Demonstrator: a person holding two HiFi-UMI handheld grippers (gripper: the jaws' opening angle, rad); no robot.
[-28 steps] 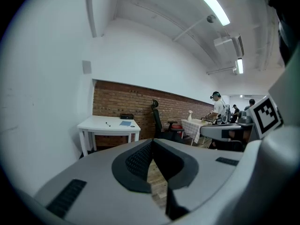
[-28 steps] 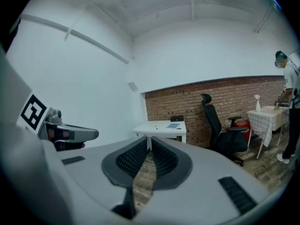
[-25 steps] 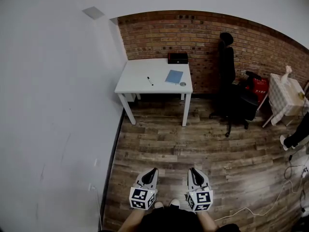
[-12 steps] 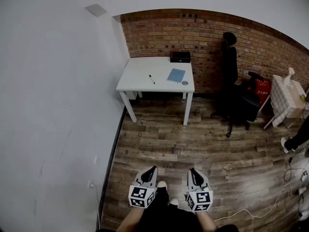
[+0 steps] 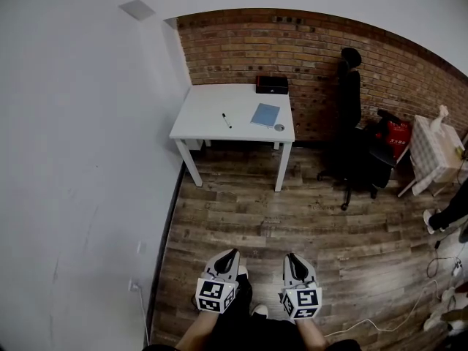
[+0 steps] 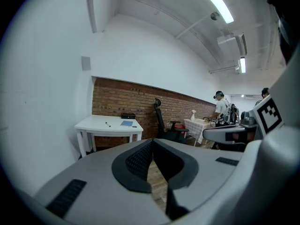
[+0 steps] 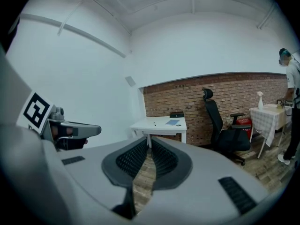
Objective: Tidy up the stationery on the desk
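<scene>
— Brick wall (image 5: pixel 292 42) across the far end of the room, plank floor (image 5: pixel 292 218) running up to it, and a white desk (image 5: pixel 208 123) set in the corner where the brick meets the plain white wall.

— What's lying on the desk?

— From my head view I make out a black pen (image 5: pixel 227 121) near the middle and a blue notebook (image 5: pixel 265 115) to its right. A small round item (image 5: pixel 278 128) sits just beside the notebook's near corner, too small for me to identify. A black box (image 5: pixel 271 85) stands at the back edge, against the brick.

— And your tongs?

— Both sit low in my frame, side by side over the floor, well apart from the desk and pointing toward it. On the left gripper (image 5: pixel 231 257) the ribbed pads meet at the tips with nothing between them, only floorboards showing beneath. The right gripper (image 5: pixel 292 258) reads the same: jaws pressed together, empty.

— Anything else around?

— A black office chair (image 5: pixel 355 145) stands right of the desk, near the brick, with something red (image 5: pixel 395 131) beside it. Farther right there's a small table with a checked cloth (image 5: pixel 431 148). My right gripper view shows a person (image 7: pixel 291 93) standing beside that table.
</scene>
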